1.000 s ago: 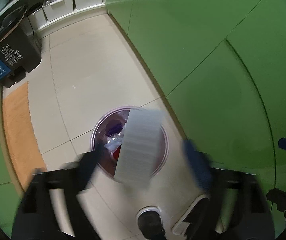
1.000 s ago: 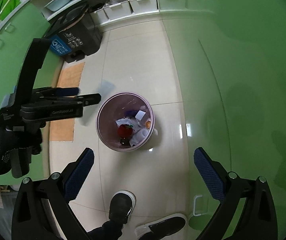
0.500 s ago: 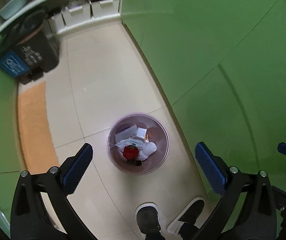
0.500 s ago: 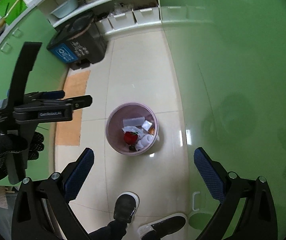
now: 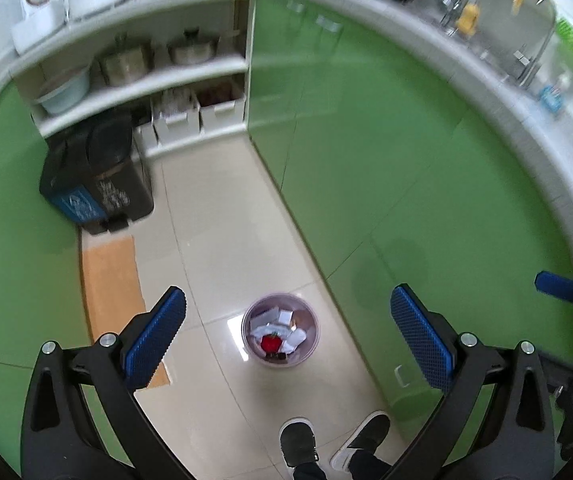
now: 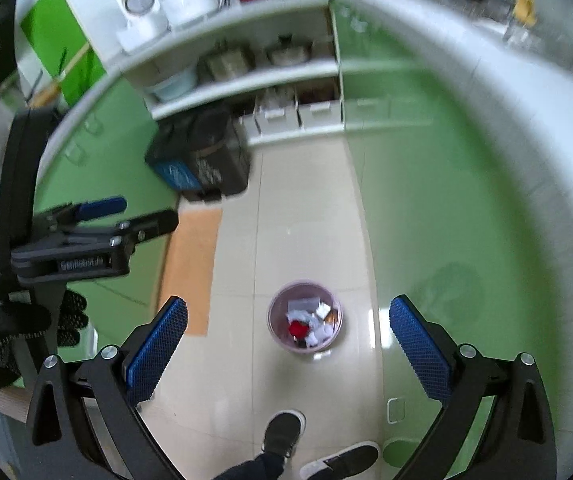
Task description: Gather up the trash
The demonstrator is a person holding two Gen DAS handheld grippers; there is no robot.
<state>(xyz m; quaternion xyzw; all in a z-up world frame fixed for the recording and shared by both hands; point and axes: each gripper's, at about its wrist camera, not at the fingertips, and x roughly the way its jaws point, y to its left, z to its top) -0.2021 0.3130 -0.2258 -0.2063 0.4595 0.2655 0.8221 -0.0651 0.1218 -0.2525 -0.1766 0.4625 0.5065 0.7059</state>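
- Our left gripper [image 5: 284, 326] and right gripper [image 6: 286, 330] both hang spread wide, empty.
- The bin [image 5: 281, 330] sits on the floor below — trash [image 5: 276, 332] inside.
- Risk: stepping off, a shoe [image 5: 297, 440] could tip it — it's close.

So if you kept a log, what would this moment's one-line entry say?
left gripper: open, empty | right gripper: open, empty | pink bin: on floor below, holds trash | both held high above the bin
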